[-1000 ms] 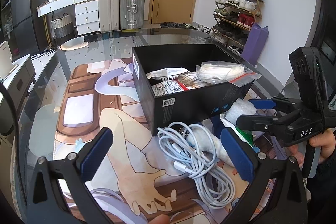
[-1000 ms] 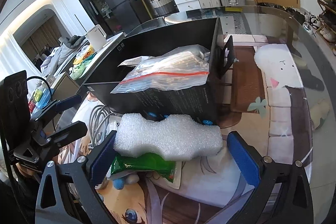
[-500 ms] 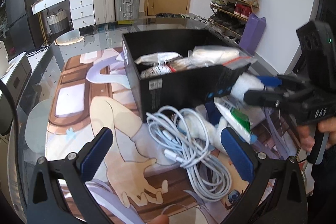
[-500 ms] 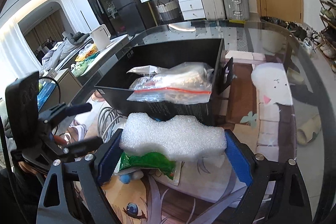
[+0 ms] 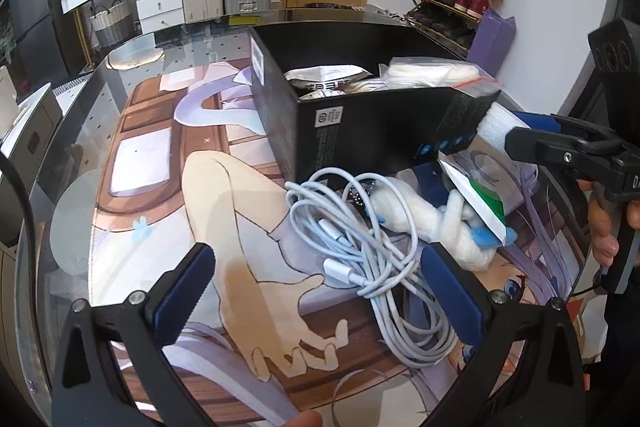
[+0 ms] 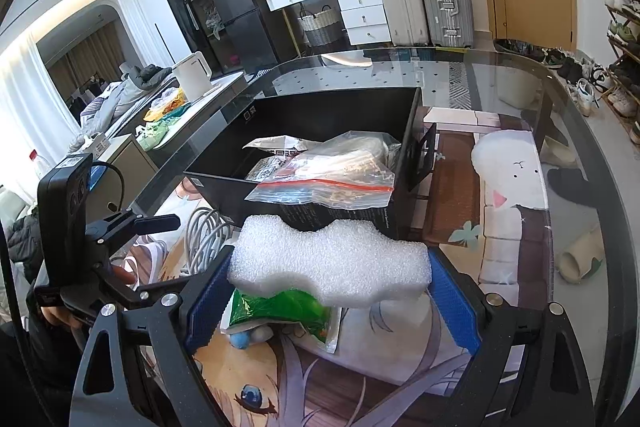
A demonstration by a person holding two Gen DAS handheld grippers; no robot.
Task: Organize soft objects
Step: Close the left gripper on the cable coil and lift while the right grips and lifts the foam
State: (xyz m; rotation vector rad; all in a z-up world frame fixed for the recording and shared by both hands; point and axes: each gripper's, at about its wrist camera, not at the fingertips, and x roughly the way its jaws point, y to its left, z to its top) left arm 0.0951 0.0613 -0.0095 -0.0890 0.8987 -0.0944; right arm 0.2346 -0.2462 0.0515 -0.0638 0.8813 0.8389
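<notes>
Through the left wrist view, the left gripper (image 5: 316, 291) stands apart and empty above the coiled white cable (image 5: 360, 247); the black box (image 5: 360, 131) sits just beyond. From the right wrist view, the right gripper (image 6: 332, 291) is clamped on the white foam block (image 6: 332, 259), held clear of the green packet (image 6: 280, 307). Risk: the compressible foam could catch the box's near wall and slip free.

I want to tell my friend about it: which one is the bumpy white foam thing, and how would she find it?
Find the big black box on the picture-covered table. Just in front of its near wall, the right gripper is clamped on the foam block, lifted above a green packet. It is the only pure white, bubbly-textured slab with wavy edges; the white cables nearby are thin loops and the plush toy is furry.
</notes>
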